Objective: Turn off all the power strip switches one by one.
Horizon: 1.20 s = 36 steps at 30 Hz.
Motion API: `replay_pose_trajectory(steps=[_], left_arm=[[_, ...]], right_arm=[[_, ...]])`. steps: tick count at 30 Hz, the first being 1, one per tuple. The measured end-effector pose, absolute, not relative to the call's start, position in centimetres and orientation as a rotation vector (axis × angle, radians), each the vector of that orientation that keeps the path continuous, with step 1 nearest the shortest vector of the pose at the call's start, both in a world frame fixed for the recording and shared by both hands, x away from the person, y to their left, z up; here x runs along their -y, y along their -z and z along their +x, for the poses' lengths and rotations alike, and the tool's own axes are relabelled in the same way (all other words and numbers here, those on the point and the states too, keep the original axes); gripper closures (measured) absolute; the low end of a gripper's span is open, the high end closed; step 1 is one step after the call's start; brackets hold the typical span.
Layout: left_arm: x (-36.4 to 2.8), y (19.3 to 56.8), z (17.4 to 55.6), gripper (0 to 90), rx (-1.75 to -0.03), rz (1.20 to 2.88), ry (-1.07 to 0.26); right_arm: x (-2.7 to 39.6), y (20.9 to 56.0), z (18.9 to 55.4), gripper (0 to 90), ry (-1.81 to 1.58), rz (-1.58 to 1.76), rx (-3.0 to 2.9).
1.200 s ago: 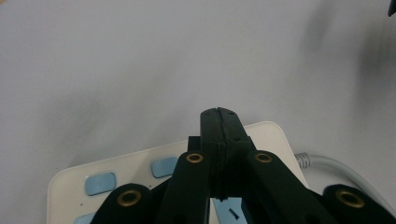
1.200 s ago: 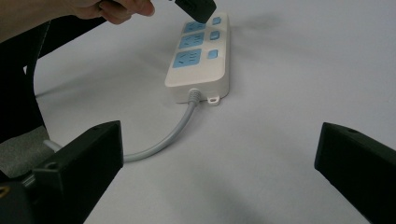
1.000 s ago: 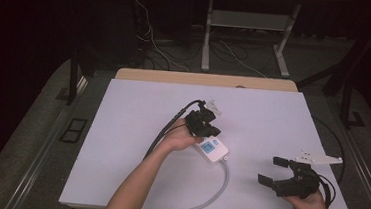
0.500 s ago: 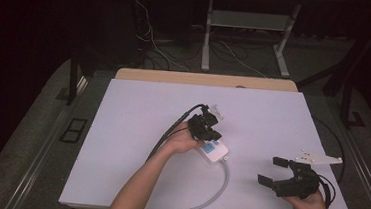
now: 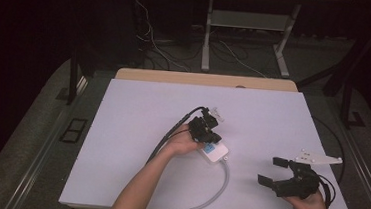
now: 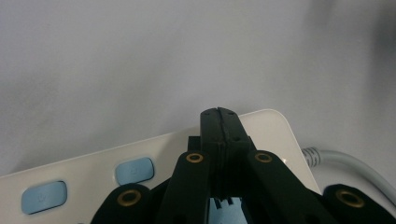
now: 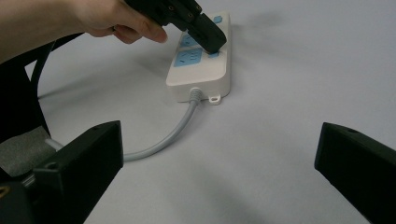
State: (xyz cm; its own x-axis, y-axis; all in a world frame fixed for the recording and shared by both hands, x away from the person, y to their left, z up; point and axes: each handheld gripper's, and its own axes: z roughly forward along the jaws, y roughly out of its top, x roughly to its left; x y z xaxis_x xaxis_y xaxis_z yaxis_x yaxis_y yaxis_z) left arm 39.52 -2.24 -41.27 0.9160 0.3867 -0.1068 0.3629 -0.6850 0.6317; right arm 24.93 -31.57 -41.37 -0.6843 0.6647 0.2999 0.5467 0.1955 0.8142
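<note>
white power strip point(image 5: 215, 150) sits mid-frame in the high view, cord point(image 5: 215, 192) curling toward the bottom edge. left gripper point(image 5: 206, 129) has slid a little down-right since a second ago, and now its jaws, pressed together on nothing, point down onto the strip's blue switches point(image 6: 134, 170) (likely about to press one). right gripper point(image 5: 274, 171), lower right, hasn't moved, jaws apart.

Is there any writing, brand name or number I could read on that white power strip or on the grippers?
None can be read.
Power strip: its blue buttons carry faint marks, too blurred to read.
Left gripper and right gripper: plain black, no lettering.
</note>
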Motion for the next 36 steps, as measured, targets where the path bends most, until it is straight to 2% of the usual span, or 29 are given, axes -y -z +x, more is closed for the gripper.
replay_pose_trajectory(steps=[11, 19, 26, 31, 36], left_arm=[[1.9, 41.4, 39.8, 89.6, -0.533, 2.376, 0.001], [1.1, 42.1, 40.1, 89.9, -0.589, 2.300, 0.064], [1.4, 42.0, 39.9, 89.8, -0.582, 2.318, 0.039], [1.9, 41.7, 39.2, 89.7, -0.559, 2.357, -0.041], [2.1, 41.5, 39.2, 89.6, -0.586, 2.369, -0.067]], right_arm=[[31.6, 41.3, 24.9, 1.0, -1.507, 1.193, -2.333], [31.8, 41.2, 24.8, 1.0, -1.513, 1.198, -2.320], [31.8, 41.3, 24.8, 1.0, -1.508, 1.196, -2.323], [31.8, 41.3, 24.9, 1.0, -1.502, 1.197, -2.328], [31.7, 41.3, 24.9, 1.0, -1.498, 1.192, -2.333]])
